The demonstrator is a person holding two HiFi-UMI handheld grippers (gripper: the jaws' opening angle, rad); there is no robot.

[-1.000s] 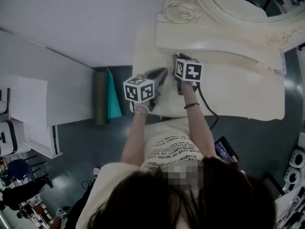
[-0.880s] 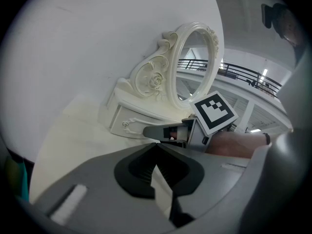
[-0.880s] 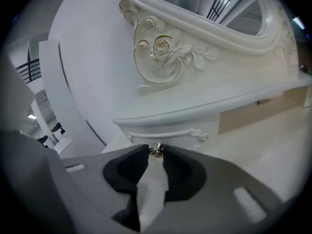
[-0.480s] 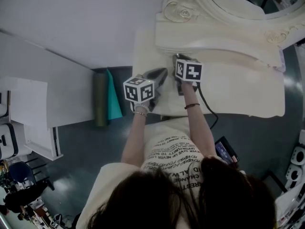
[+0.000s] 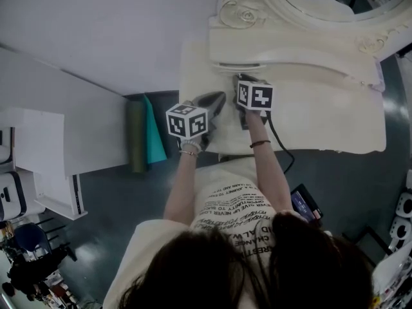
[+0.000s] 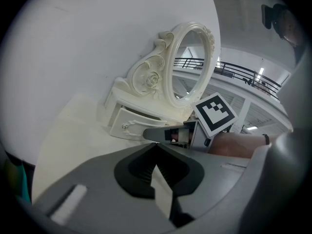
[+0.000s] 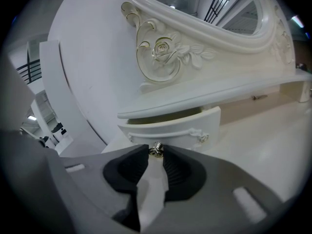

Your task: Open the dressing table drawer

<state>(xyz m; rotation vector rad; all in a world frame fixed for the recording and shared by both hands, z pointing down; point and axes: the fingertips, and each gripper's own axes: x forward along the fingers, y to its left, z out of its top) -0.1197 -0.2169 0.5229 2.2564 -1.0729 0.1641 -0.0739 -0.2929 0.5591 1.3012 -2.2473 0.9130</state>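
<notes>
White wall point(image 5: 116, 24) on the far side. Dark grey floor point(image 5: 109, 198) near and left. White panel point(image 5: 45, 127) at left, with green roll point(image 5: 135, 134) and teal sheet point(image 5: 153, 134) standing just right of it. Balcony railing point(image 6: 229, 67) and ceiling light point(image 6: 261, 71) far right.

This looks like a staged set inside a large hall or lab, not a home. The ornate cream dressing table point(image 5: 322, 118) stands against a plain white partition panel point(image 5: 96, 31) on a bare dark grey floor point(image 5: 109, 198). Beyond it are a black-railed upper gallery point(image 6: 243, 72) and ceiling strip lights point(image 6: 261, 71). Dark equipment point(image 5: 32, 269) crowds the floor's edge.
</notes>
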